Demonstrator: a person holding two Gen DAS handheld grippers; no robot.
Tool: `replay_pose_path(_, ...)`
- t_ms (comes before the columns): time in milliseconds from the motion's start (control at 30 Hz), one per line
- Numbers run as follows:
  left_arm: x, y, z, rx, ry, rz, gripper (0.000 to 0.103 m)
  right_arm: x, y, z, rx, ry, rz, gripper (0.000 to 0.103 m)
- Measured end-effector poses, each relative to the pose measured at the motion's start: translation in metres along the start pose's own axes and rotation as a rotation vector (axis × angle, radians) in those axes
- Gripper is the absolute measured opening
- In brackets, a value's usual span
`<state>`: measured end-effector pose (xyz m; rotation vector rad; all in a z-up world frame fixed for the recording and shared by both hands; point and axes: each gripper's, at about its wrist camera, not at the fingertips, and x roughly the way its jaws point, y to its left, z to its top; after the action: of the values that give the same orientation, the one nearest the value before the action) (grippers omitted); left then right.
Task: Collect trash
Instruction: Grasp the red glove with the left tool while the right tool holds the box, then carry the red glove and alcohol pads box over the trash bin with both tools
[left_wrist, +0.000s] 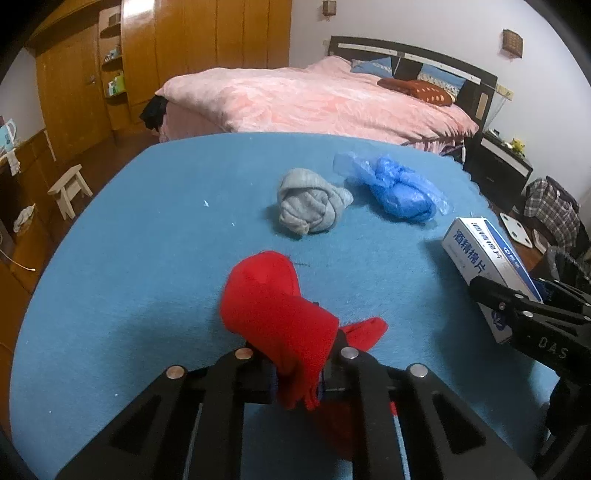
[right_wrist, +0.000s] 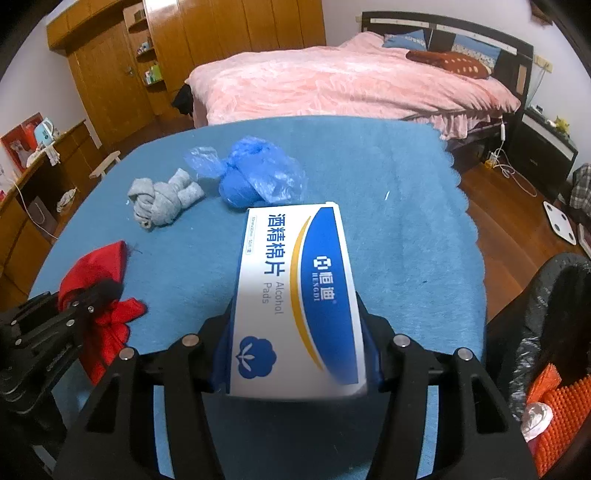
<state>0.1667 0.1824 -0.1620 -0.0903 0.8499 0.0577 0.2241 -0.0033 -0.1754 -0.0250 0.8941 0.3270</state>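
A red cloth (left_wrist: 266, 295) lies bunched at the near edge of the blue-covered table (left_wrist: 147, 240). My left gripper (left_wrist: 295, 373) is shut on the cloth's near end. The same red cloth (right_wrist: 96, 269) and left gripper (right_wrist: 92, 306) show at the left of the right wrist view. My right gripper (right_wrist: 295, 343) is shut on a white and blue box of alcohol pads (right_wrist: 295, 288), held just above the table. That box (left_wrist: 476, 251) also appears at the right of the left wrist view. A knotted grey cloth (left_wrist: 308, 206) and a crumpled blue plastic bag (left_wrist: 402, 190) lie further back.
A bin lined with a black bag (right_wrist: 546, 314) stands off the table's right edge, with an orange spiky item (right_wrist: 554, 406) inside. A bed with a pink cover (right_wrist: 351, 85) is behind the table. A small wooden stool (left_wrist: 70, 188) stands on the floor at the left.
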Motion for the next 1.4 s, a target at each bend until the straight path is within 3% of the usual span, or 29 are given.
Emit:
replay_pose_path(700,-0.091,-0.027,0.024,0.008,-0.183,-0.054,0.014,-0.090,-0.007,0.009,-0.001,-0.090,0.044,0.054)
replay_pose_path(967,-0.115,-0.045,0.029,0.001,-0.183,-0.072,0.014,-0.132,-0.019,0.006,0.002,-0.137,0.055,0.054)
replay_pose_path(1400,-0.147,-0.097,0.030,0.071,-0.213,-0.122,0.014,-0.181,-0.049,-0.007,0.030,-0.183,0.026,0.054)
